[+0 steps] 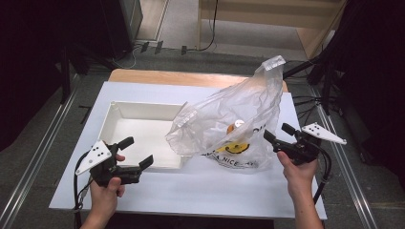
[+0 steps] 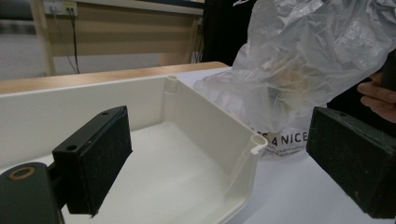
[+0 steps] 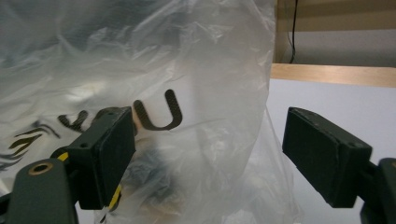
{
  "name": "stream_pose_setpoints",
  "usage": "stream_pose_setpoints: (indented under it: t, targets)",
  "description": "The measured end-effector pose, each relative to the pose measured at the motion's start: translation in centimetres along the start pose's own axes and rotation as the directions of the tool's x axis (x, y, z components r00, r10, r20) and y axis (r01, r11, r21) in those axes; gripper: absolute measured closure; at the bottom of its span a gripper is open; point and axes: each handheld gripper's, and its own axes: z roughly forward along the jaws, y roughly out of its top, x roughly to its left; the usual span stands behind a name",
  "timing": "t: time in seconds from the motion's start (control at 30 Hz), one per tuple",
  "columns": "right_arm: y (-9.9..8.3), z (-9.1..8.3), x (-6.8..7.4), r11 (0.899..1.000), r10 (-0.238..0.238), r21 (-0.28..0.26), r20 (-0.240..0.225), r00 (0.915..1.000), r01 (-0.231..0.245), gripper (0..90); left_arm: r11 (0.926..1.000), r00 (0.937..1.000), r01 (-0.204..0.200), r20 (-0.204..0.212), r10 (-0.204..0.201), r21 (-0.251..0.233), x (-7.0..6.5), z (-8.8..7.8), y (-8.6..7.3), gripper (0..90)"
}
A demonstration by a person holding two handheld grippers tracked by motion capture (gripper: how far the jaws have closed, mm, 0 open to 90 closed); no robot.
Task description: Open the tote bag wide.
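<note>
1. Dark curtains and cable-strewn grey floor ring a white worktop (image 1: 200,191) with a strip of wood showing at its far edge.
2. On it stand a white tray (image 1: 143,112), empty as far as can be seen, and a clear plastic bag (image 1: 239,119) printed with a smiley and black lettering, just to the tray's right, its loose side spilling over the tray's near right corner.
3. Something orange and some darker items show dimly through the film; what they are cannot be told.
4. The left claw (image 1: 138,152) hangs over the tray's near rim with its jaws wide apart and nothing between them; in the left gripper view the tray wall (image 2: 210,126) runs between them toward the bag (image 2: 299,60).
5. The right claw (image 1: 279,133) is also spread and empty, just off the bag's right flank; in the right gripper view the film (image 3: 187,116) lies between and ahead of the jaws, not pinched.
6. Progress, as I judge it: early. The bag seems full and ungripped, the tray bare; seizing the bag and emptying it into the tray all remains.
7. Room: bare worktop lies in front of both hands. The bag stands close to the right edge, the tray's walls hem in the left claw, and the bag's tall floppy top could snag.
</note>
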Motion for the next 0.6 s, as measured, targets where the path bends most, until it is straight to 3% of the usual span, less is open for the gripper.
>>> stream_pose_setpoints:
  t: [0.1,0.2,0.27,0.3,0.4,0.5,0.6]
  targets:
    - [0.1,0.4,-0.5,0.999,0.038,-0.001,0.013,0.9992,-0.038,23.2,0.9999,0.9998,-0.016,0.008,0.016,-0.003,-0.8,1.1,0.3,9.6]
    - [-0.1,0.7,-1.1,0.998,0.063,0.011,-0.031,0.9975,-0.062,30.3,0.9996,0.9994,-0.029,0.021,0.029,0.004,-1.0,1.6,0.4,14.0]
    - [-0.6,1.0,-1.4,0.997,0.072,0.031,-0.058,0.9957,-0.07,41.6,0.9993,0.9982,-0.036,0.048,0.036,0.005,-1.2,2.1,0.4,14.0]
    - [-0.6,1.0,-1.4,0.997,0.072,0.031,-0.058,0.9957,-0.07,41.6,0.9992,0.9969,-0.04,0.067,0.04,0.004,-1.3,2.4,0.4,14.0]
    - [-1.3,1.2,-1.0,0.999,0.029,0.027,-0.062,0.9977,-0.028,65.1,0.9975,0.9885,-0.07,0.134,0.07,-0.009,-2.6,3.3,0.6,14.1]
    - [-1.4,1.2,-0.5,1.0,-0.023,0.017,-0.054,0.9983,0.024,86.4,0.9957,0.986,-0.092,0.139,0.092,-0.01,-3.7,4.4,0.7,15.4]
    - [-1.5,1.0,-0.1,0.999,-0.043,0.008,-0.035,0.9984,0.044,90.0,0.9943,0.9883,-0.107,0.11,0.106,0.002,-4.3,5.1,0.9,24.3]
